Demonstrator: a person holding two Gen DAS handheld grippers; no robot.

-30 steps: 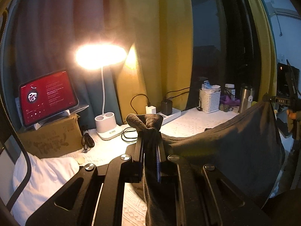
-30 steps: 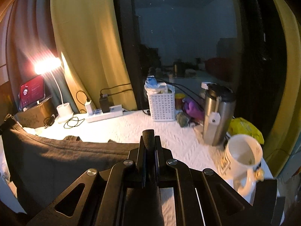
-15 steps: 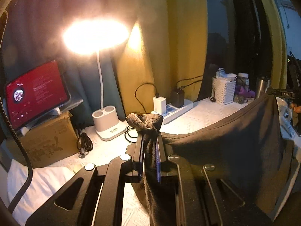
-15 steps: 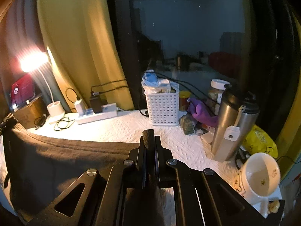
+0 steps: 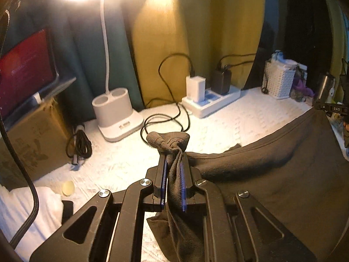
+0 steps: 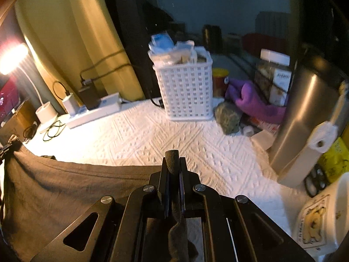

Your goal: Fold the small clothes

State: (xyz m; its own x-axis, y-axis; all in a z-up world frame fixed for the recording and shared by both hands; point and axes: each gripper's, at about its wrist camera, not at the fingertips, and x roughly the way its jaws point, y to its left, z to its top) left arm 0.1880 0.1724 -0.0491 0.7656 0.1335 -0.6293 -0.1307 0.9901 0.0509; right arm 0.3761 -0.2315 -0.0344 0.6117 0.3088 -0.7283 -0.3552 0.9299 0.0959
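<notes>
Left wrist view, left to right: red-lit tablet (image 5: 23, 65) at 9 o'clock on a cardboard box (image 5: 32, 139), lamp base (image 5: 116, 118) at 11, power strip (image 5: 212, 104) at 1. Left gripper (image 5: 173, 166) is clamped tight on a bunched corner of the dark garment (image 5: 272, 170), which is stretched toward 3 o'clock, lower part sagging onto the white tablecloth (image 5: 240, 120). Right wrist view: garment (image 6: 65, 187) is spread from 9 o'clock to centre, right gripper (image 6: 173, 168) is closed on its other corner, cloth pinched between the fingers. White basket (image 6: 185, 89) at 12, steel tumbler (image 6: 305, 118) at 3, mug (image 6: 322, 214) at 4
</notes>
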